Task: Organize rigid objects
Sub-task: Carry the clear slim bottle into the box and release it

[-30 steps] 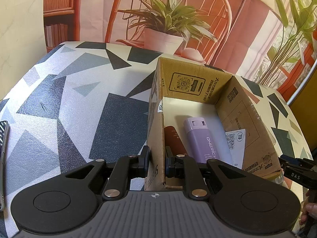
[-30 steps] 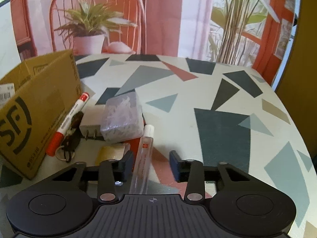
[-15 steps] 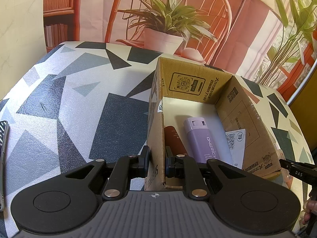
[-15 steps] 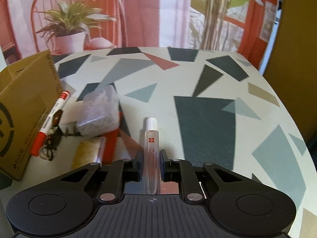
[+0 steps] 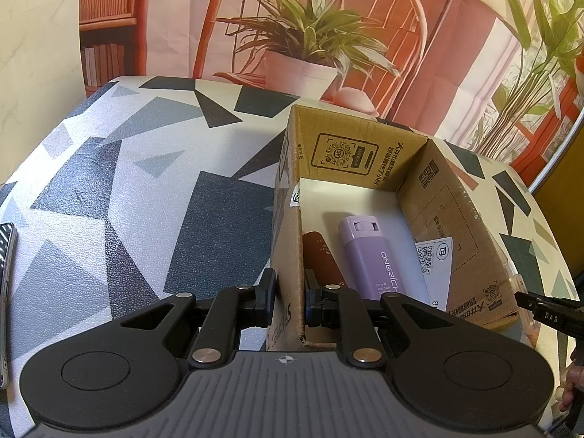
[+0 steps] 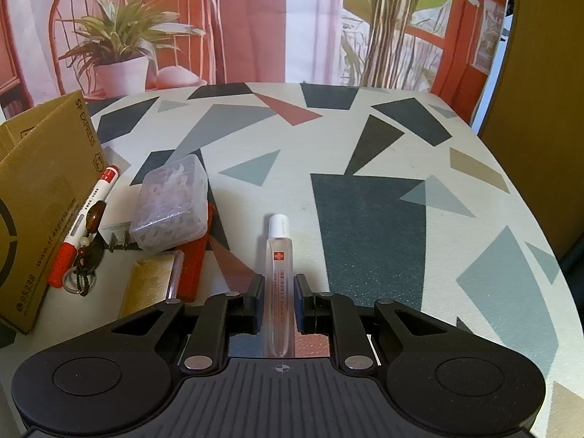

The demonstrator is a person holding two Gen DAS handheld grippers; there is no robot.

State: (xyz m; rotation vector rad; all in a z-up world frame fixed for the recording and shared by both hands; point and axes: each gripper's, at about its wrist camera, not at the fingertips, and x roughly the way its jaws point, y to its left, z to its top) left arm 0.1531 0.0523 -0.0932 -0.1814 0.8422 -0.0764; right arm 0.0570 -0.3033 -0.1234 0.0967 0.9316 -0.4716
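On a table [image 6: 365, 153] covered in a pattern of grey, dark blue and pink triangles, an open cardboard box [image 5: 368, 153] stands with the loose items beside it; in the left wrist view the left gripper [image 5: 288, 297] is clamped on the near left wall of the box, one finger outside and one inside; inside the box lie a lilac flip-top container [image 5: 372, 255], a dark red tube [image 5: 323, 261] just beside it against the left wall, and a white card with a QR code [image 5: 436, 266] against the right wall; at the far right edge of that view the tip of the right gripper appears just beyond the box's right wall, with part of a hand [image 5: 573, 383] below it; a phone edge [image 5: 6, 292] lies at the far left; in the right wrist view the right gripper [image 6: 278, 301] has its pads closed on the lower body of a clear vial with a white cap [image 6: 279, 266], the cap pointing away from the camera; whether the vial touches the table cannot be told; to the left, near the box's outer wall [image 6: 47, 182], lie a red and white marker [image 6: 84, 219], a beaded keychain [image 6: 87, 252], a clear lidded plastic case of small white parts [image 6: 169, 204], a white plug adapter [image 6: 116, 233] partly under it, a red flat object [image 6: 195, 259] and a gold-faced card in a clear holder [image 6: 151, 281]; behind the table hangs a printed backdrop with a potted plant [image 6: 120, 47] and a chair.
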